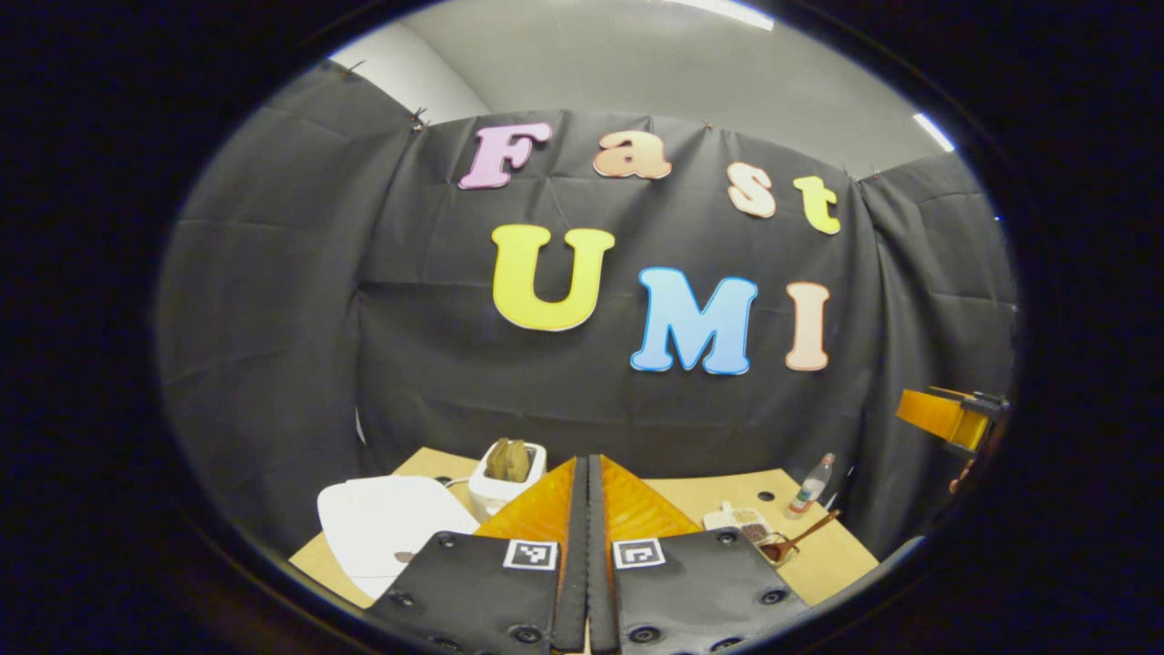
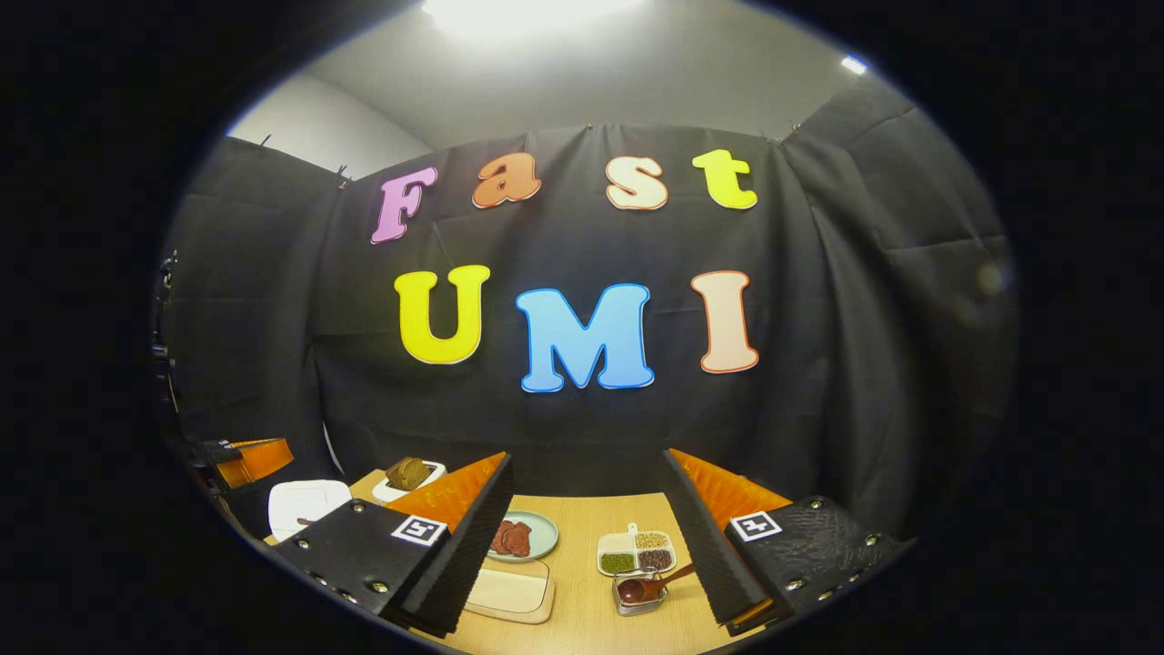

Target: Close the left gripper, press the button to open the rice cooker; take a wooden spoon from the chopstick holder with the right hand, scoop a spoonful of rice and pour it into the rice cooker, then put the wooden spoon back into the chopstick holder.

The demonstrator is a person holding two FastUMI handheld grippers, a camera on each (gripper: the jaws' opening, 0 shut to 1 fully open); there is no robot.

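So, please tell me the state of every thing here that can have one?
Left gripper: shut, holding nothing.
Right gripper: open, empty.
Rice cooker: lid closed.
Spoon: lying tilted in its holder.
Toaster: bread in the slots.
Bottle: upright.
Plate: holds reddish food.

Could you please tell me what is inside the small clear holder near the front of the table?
The clear holder contains the wooden spoon, bowl down inside and handle angled out to the right. The right gripper's finger covers the handle's end, and nothing else is discernible inside.
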